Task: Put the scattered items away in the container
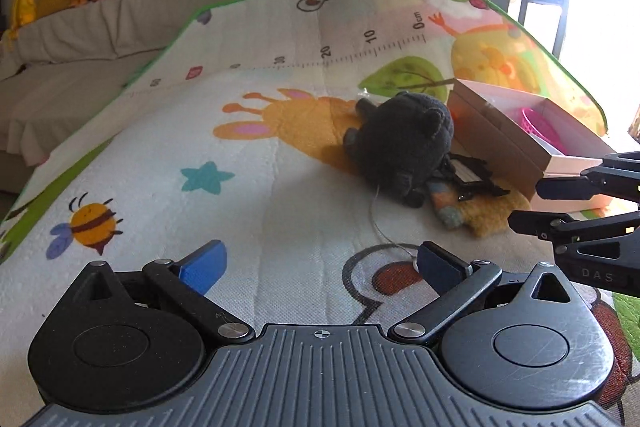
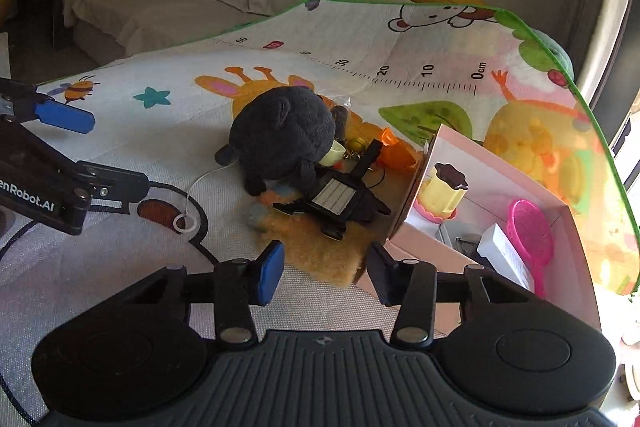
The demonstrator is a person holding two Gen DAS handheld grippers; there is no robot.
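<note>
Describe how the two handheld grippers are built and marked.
The left gripper and the right gripper match: black linkage arms with silver pivot pins, blue finger pads, round black housings beside a ribbed grey body. White lettering marks their sides. No hand or sleeve shows.

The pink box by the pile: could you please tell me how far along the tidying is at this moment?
Partly done. The pink box already holds a pudding toy, a pink racket and a white item. Nothing is in hand: the left gripper is wide open and the right gripper is empty. Left on the mat: the dark plush, a black clip, the orange fuzzy piece and smaller bits behind.
</note>
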